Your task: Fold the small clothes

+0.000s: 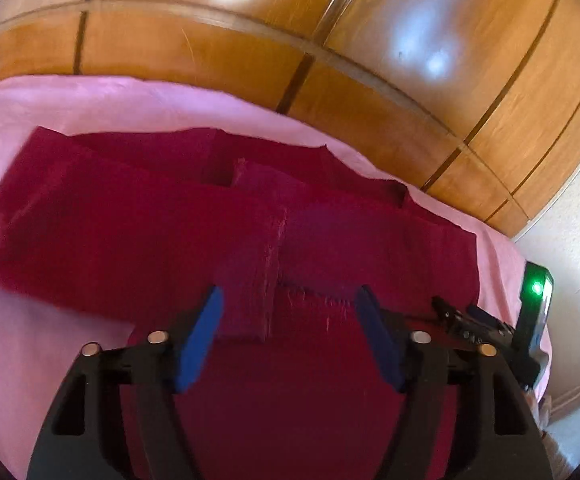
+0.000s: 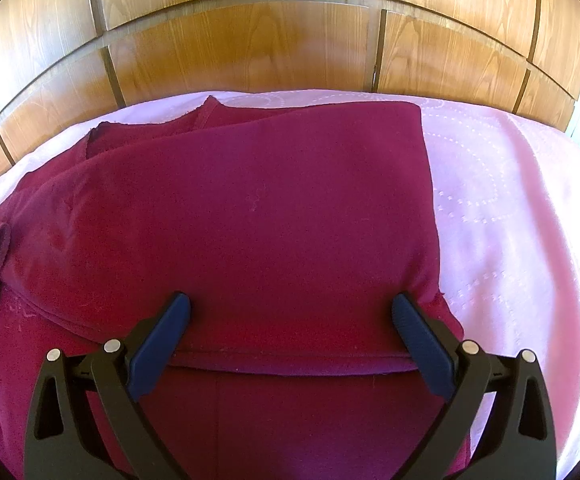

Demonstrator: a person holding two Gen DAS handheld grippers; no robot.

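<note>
Poised wide open over a partly folded maroon garment (image 2: 250, 208) spread flat on a pink bedcover (image 2: 510, 220), left gripper (image 1: 288, 300) and right gripper (image 2: 290, 312), holding nothing, seemingly lined up to pinch its near edge.

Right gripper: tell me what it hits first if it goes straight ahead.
The right gripper, jaws open, would likely meet the red garment lying folded on the pink sheet; depth is unclear.

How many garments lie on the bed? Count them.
1: a dark red garment, partly folded on the pink bedspread, under both open claws. Others could be hidden beneath it.
</note>
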